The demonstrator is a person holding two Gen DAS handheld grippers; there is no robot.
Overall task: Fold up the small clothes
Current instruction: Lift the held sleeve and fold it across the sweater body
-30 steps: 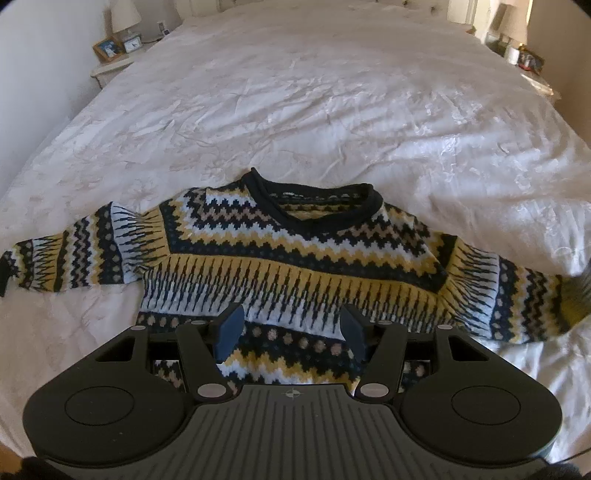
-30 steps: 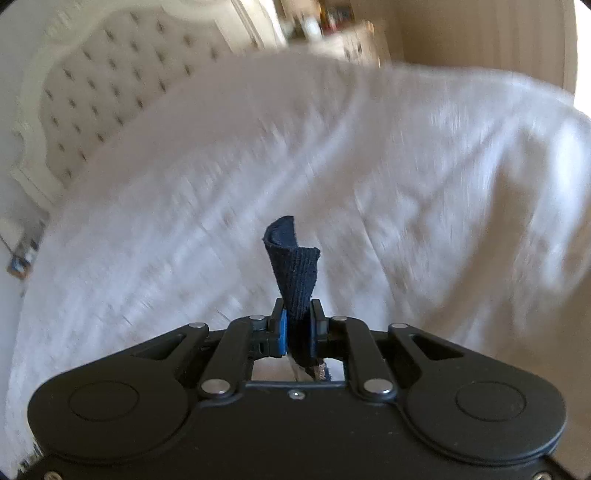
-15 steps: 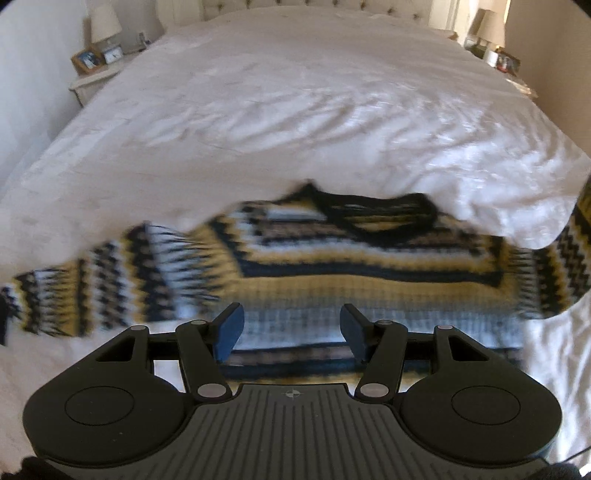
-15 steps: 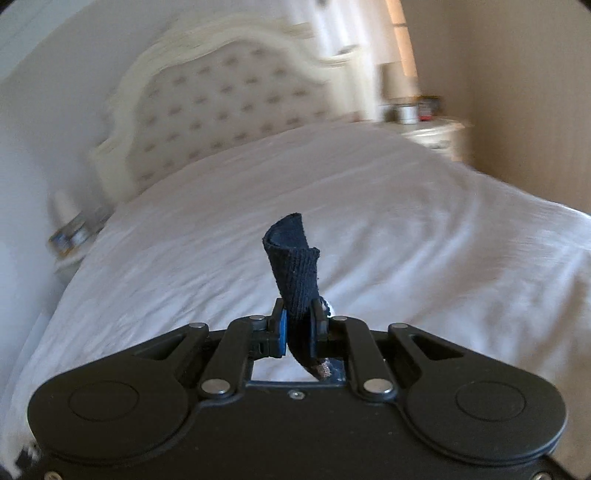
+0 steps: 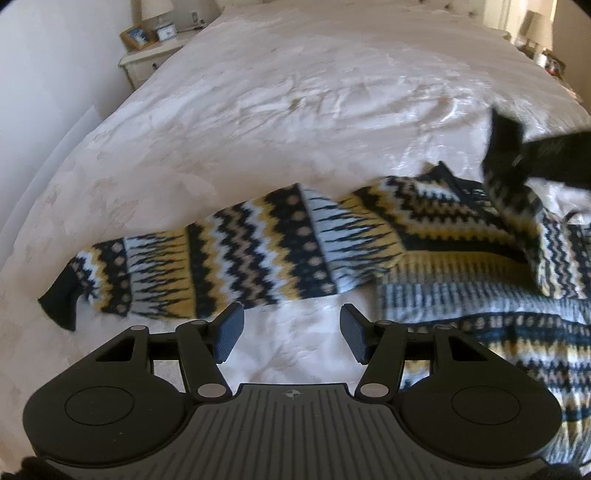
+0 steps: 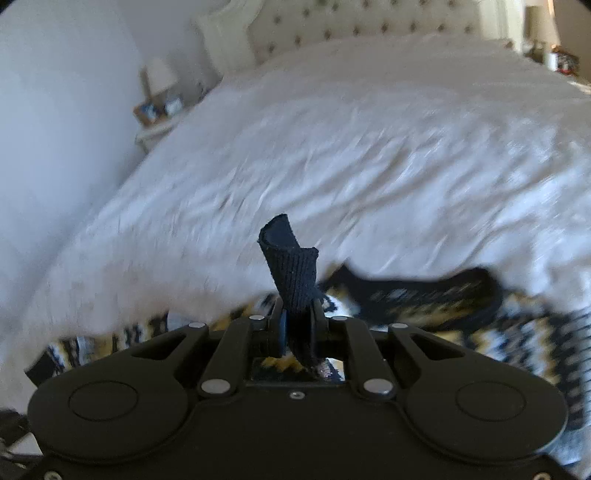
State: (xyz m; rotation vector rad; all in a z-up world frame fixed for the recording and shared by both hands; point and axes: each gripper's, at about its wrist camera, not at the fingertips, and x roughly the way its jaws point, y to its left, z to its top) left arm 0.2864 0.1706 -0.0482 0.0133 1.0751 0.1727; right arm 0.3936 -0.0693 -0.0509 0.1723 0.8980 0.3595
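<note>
Right claw (image 6: 297,325) clamped on sweater (image 5: 461,236) cuff (image 6: 291,273); left claw (image 5: 291,334) agape, empty, just short of sleeve (image 5: 207,266).

Home bedroom: white-covered bed (image 5: 295,110), tufted headboard (image 6: 369,29), lamp-topped nightstand (image 5: 147,62).

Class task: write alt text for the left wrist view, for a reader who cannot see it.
A patterned knit sweater lies on a white bed, one sleeve stretched out flat, the other sleeve lifted and folded across its body. The open left gripper hovers in front, holding nothing.
</note>
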